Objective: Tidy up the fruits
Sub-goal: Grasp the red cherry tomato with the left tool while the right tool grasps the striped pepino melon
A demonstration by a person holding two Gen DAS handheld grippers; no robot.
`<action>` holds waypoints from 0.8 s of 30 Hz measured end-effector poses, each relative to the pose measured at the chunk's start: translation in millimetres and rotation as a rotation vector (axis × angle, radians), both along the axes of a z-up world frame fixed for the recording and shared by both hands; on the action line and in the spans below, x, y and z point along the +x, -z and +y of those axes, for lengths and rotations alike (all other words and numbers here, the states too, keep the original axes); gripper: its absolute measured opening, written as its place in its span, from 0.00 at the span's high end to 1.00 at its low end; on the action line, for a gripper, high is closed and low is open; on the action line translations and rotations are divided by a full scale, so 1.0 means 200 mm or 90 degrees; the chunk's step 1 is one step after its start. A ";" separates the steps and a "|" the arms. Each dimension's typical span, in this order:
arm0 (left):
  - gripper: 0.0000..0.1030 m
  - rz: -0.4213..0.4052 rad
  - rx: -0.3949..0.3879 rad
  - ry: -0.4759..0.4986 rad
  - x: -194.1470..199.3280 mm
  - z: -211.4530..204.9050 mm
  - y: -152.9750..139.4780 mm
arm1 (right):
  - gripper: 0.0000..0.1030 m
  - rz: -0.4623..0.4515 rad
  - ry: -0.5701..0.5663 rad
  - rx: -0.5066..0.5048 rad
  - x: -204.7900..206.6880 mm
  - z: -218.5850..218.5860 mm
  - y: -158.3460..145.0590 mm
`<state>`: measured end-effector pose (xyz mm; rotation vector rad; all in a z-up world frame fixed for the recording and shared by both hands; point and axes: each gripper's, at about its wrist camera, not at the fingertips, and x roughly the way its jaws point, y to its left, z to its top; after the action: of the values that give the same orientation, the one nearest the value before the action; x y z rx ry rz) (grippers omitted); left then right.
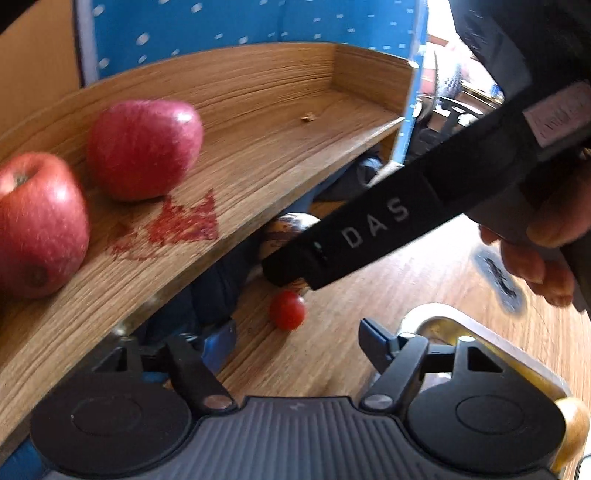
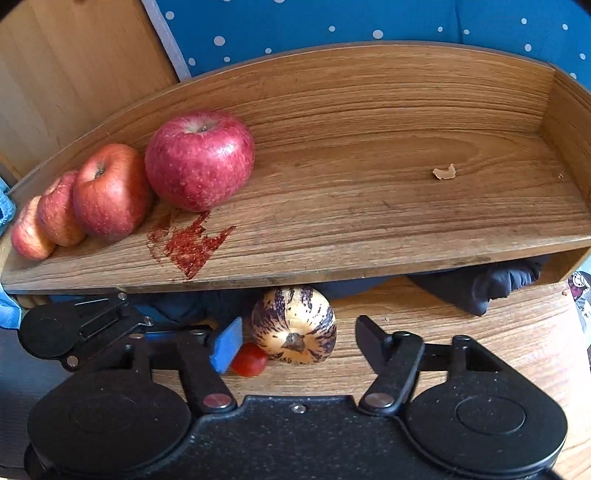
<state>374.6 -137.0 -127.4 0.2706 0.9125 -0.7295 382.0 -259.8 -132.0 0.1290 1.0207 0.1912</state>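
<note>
The right gripper (image 2: 295,343) has its jaws spread wide with nothing clamped; the striped pale-and-purple fruit (image 2: 294,325) sits on the bench (image 2: 461,314) between them, touching neither as far as can be seen, and a cherry tomato (image 2: 249,359) lies just beside the blue left pad. The left gripper (image 1: 295,343) is likewise wide open and empty, with the tomato (image 1: 287,309) ahead of it on the bench.

Only the left wrist view shows the right tool from outside: its black finger marked "DAS" reaching down over the striped fruit (image 1: 291,223), and the hand (image 1: 535,254) that grips it. Only the right wrist view shows the whole raised wooden tray (image 2: 369,236) and its row of apples.

Counted: four red apples (image 2: 199,160) at the tray's left end (the left view catches two), one striped fruit, one tomato. A red smear (image 2: 188,245) and a small dry scrap (image 2: 444,172) mark the tray floor.

The bench is wood-grained; behind the tray hangs blue cloth with white dots (image 2: 332,22).
</note>
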 end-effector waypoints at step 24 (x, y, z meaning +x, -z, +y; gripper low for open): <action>0.78 0.021 0.002 -0.027 0.01 0.03 -0.02 | 0.48 0.027 0.028 0.006 -0.03 -0.03 -0.04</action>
<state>376.1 -131.7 -123.0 0.2414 0.9475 -0.6951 376.0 -265.9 -124.7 0.1654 1.0586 0.1534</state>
